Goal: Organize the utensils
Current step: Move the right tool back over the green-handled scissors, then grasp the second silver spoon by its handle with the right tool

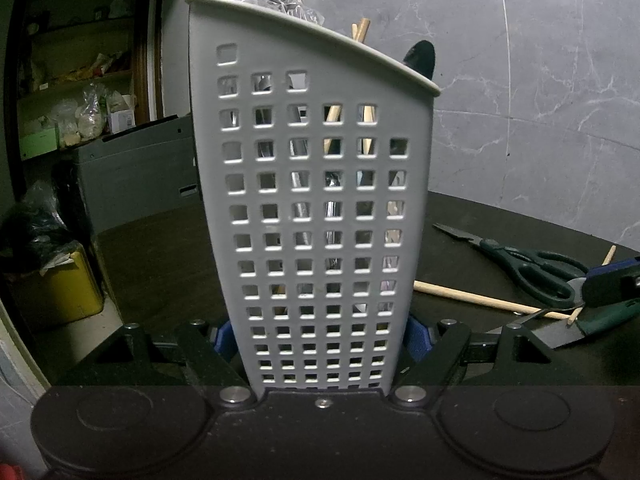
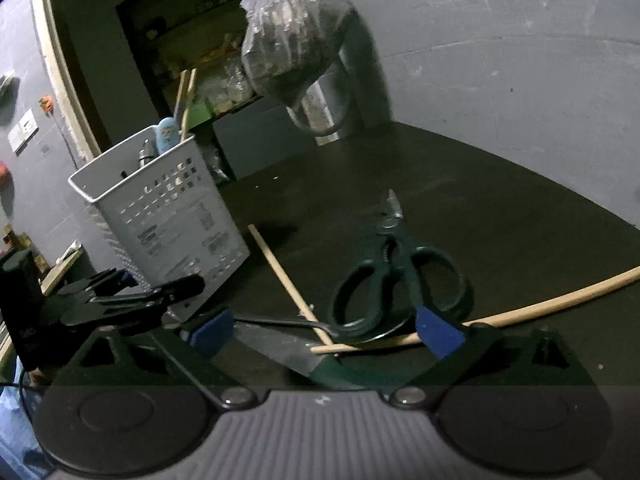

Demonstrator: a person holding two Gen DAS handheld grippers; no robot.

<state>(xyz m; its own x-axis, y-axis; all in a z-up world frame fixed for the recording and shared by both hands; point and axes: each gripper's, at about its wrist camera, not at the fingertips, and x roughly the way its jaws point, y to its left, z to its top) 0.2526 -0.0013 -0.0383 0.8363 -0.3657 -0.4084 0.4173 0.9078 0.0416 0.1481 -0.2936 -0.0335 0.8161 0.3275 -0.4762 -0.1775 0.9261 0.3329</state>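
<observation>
Left claw (image 1: 320,340): clamped on the base of the grey holder (image 1: 316,200), blue pads pressed to both side walls; holder upright on the dark table (image 1: 160,264).
Holder contents: chopsticks and other handles already poking above the rim; exact items hard to tell through the holes.
Right claw (image 2: 324,334): spread wide, pads touching nothing, hovering low over the loose pile.
Pile: knife (image 2: 280,350), scissors (image 2: 396,280), two chopsticks (image 2: 288,280), all flat on the table, overlapping.
Knife position: directly under and between the right fingers, green handle nearest the camera, blade running away to the upper left.
Scissors position: just beyond the knife, blades pointing away, loops toward the claw.
Long axis versus claw: knife lying roughly along the pointing line, so handle sides facing the two pads.
Nearer hand: right by far; left busy steadying the holder.
Likely next move: close on the knife handle, judging by the alignment.
Risk: chopstick crossing the handle end, likely to be pinched along with it.
</observation>
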